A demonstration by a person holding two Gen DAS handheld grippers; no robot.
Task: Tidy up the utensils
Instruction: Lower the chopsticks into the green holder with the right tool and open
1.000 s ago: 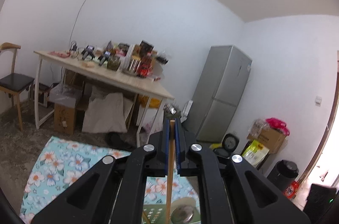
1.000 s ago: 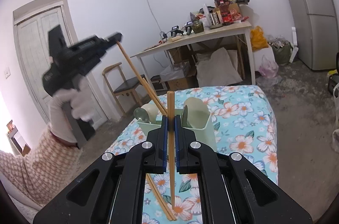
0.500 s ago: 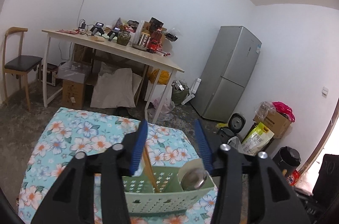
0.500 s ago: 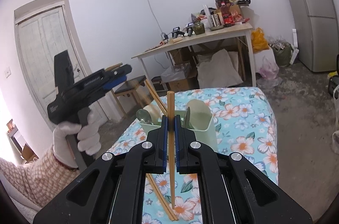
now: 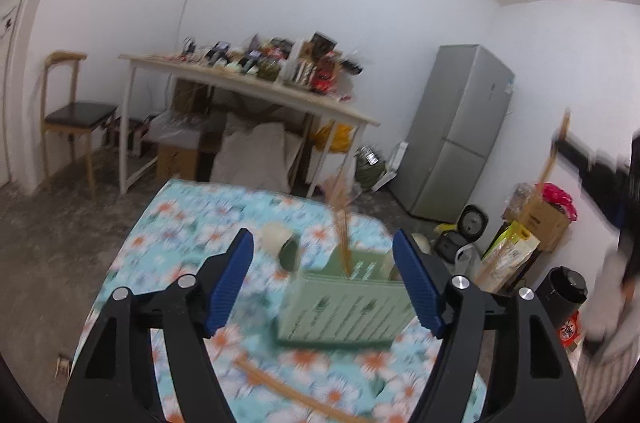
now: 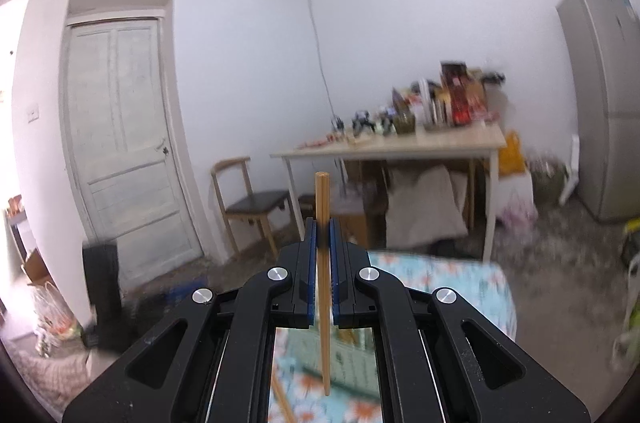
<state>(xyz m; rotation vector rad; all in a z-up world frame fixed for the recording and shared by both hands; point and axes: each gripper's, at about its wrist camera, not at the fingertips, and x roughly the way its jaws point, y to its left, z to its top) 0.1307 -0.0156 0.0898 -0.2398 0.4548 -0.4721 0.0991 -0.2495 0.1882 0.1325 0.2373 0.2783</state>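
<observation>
In the left wrist view my left gripper (image 5: 326, 279) is empty and its jaws are opening wide. It faces a pale green utensil caddy (image 5: 344, 299) with wooden chopsticks (image 5: 342, 223) standing tilted in it. A cream spoon (image 5: 280, 243) lies beside the caddy, and a loose chopstick pair (image 5: 280, 387) lies on the cloth in front of it. My right gripper (image 6: 323, 235) is shut on one upright chopstick (image 6: 323, 283), raised above the caddy (image 6: 352, 355). It also shows blurred at the right edge as the right gripper (image 5: 580, 159).
The floral tablecloth (image 5: 180, 223) covers the work table. Behind it stand a cluttered wooden table (image 5: 248, 83), a chair (image 5: 72, 111) and a grey fridge (image 5: 460, 131). Boxes and bags (image 5: 536, 215) crowd the right. A white door (image 6: 120, 143) is at the left.
My left gripper let its chopstick go into the caddy, opened and sank lower, with the caddy now further ahead. My right gripper rose with its chopstick and turned toward the door.
</observation>
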